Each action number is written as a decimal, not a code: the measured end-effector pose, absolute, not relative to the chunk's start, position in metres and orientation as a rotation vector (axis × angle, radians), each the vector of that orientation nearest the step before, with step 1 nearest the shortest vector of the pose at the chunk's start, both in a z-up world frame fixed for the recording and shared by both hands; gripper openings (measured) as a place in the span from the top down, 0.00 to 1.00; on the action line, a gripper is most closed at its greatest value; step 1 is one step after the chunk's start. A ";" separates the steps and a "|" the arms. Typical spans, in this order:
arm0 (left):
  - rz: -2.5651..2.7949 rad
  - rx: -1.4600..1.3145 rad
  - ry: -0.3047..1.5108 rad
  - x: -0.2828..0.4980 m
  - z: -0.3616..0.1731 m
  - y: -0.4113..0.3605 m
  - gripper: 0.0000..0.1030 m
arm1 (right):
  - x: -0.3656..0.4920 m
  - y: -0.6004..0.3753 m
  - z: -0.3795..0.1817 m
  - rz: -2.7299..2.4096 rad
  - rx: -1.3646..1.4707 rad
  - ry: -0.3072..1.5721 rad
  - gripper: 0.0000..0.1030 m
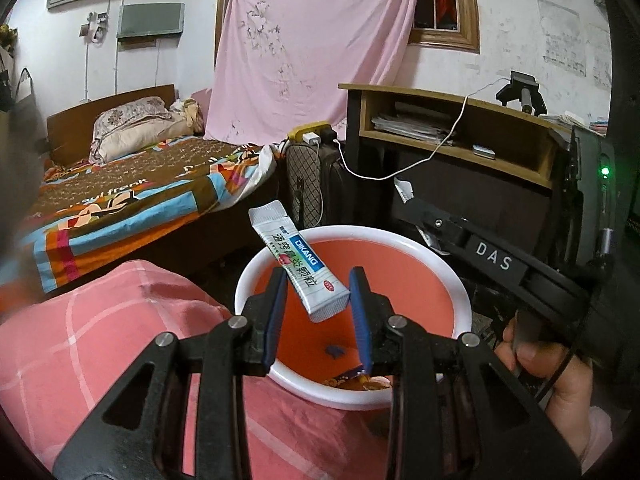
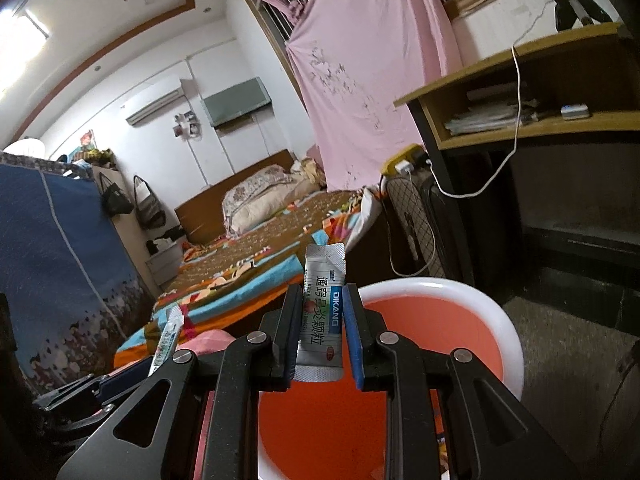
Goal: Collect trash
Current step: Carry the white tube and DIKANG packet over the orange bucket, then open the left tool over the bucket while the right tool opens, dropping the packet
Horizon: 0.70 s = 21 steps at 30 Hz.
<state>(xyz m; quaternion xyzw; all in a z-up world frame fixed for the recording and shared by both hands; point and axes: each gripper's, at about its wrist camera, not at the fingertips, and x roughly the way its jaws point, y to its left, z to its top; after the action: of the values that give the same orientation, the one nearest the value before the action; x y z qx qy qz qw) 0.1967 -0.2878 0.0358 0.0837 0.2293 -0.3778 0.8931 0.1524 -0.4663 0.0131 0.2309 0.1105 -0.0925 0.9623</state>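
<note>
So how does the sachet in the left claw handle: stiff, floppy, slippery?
The sachet probably stays fairly stiff: it juts out past the left claw without drooping. It looks light, being thin and flat. Its glossy foil may be slippery, and it sits skewed between the pads.

the left gripper (image 1: 318, 312) is matt black plastic with bright metal pins and blue rubbery pads (image 1: 277, 320); the right gripper (image 2: 322, 336) looks the same. each grips a sachet (image 1: 298, 266) of glossy, crinkled foil-like film with ribbed sealed ends; the second sachet (image 2: 323, 312) matches. the bin (image 1: 460, 292) at six o'clock is smooth glossy plastic, white rim, coral inside. at nine o'clock a soft checked pink cloth (image 1: 120, 320). at one o'clock, a matt wood-look desk (image 1: 452, 100).
</note>
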 end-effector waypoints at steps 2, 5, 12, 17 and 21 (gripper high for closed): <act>-0.785 0.178 0.484 0.197 0.034 -0.289 0.88 | 0.153 -0.469 0.011 -0.190 0.470 0.241 0.81; -0.787 0.184 0.506 0.199 0.032 -0.292 0.86 | 0.156 -0.474 0.007 -0.191 0.486 0.275 0.80; -0.781 0.171 0.518 0.201 0.030 -0.291 0.72 | 0.155 -0.476 0.004 -0.198 0.498 0.298 0.69; -0.750 0.109 0.524 0.206 0.031 -0.280 0.68 | 0.156 -0.476 0.003 -0.205 0.500 0.304 0.66; -0.711 0.053 0.531 0.212 0.032 -0.270 0.65 | 0.156 -0.474 0.003 -0.224 0.500 0.304 0.62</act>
<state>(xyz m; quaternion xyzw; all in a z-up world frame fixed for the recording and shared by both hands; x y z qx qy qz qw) 0.2118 -0.2695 0.0321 0.0255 0.2568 -0.3438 0.9029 0.1561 -0.4743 0.0032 0.2458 0.1495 -0.1100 0.9514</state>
